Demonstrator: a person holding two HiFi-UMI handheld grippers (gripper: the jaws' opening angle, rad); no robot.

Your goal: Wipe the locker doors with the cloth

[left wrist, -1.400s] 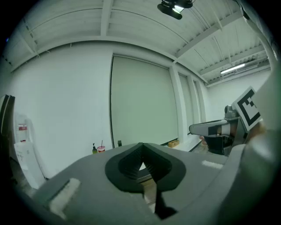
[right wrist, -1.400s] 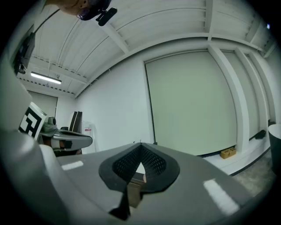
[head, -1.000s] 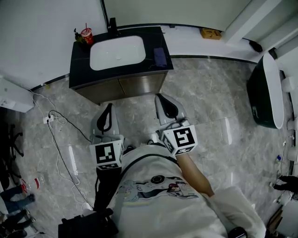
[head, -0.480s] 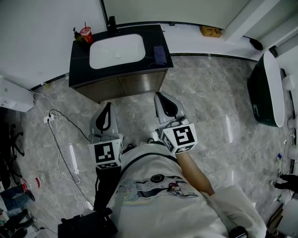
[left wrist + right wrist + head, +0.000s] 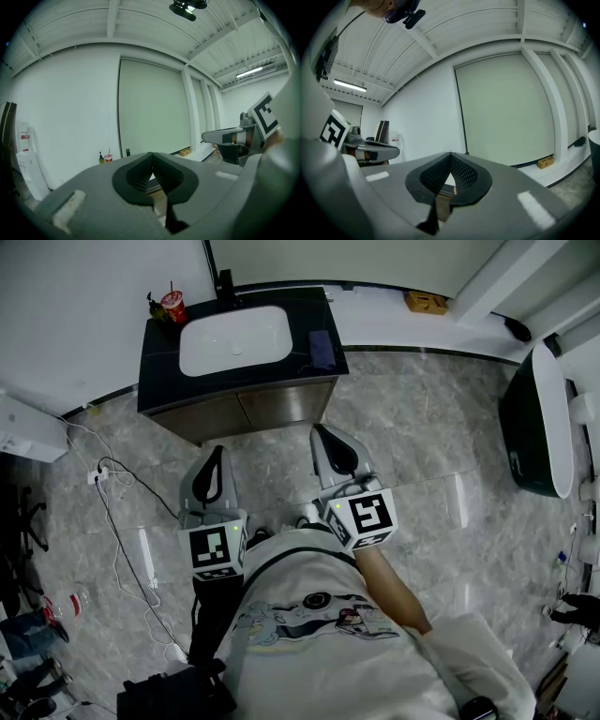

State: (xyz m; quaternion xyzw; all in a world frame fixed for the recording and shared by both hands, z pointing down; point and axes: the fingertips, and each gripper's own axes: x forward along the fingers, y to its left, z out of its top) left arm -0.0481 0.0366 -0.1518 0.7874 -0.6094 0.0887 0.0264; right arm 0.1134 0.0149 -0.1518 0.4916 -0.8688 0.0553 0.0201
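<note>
Left gripper (image 5: pixel 217 460) and right gripper (image 5: pixel 325 439) are both clenched and empty. A dark blue cloth (image 5: pixel 322 351) lies on the vanity counter (image 5: pixel 164 367), at twelve o'clock from the right gripper, the nearer one. Its long axis points away. The cabinet doors (image 5: pixel 253 412) stand just below.

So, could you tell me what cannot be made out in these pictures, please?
Cabinet doors under the sink: the head view sees them steeply foreshortened; the gripper views show only a sliver past the shut left tongs and right tongs.
Blue item on the counter: too small in the head view to say whether it is the cloth.
Print on the red cup: too small.
White box at the left: cut off by the head view's edge.
</note>
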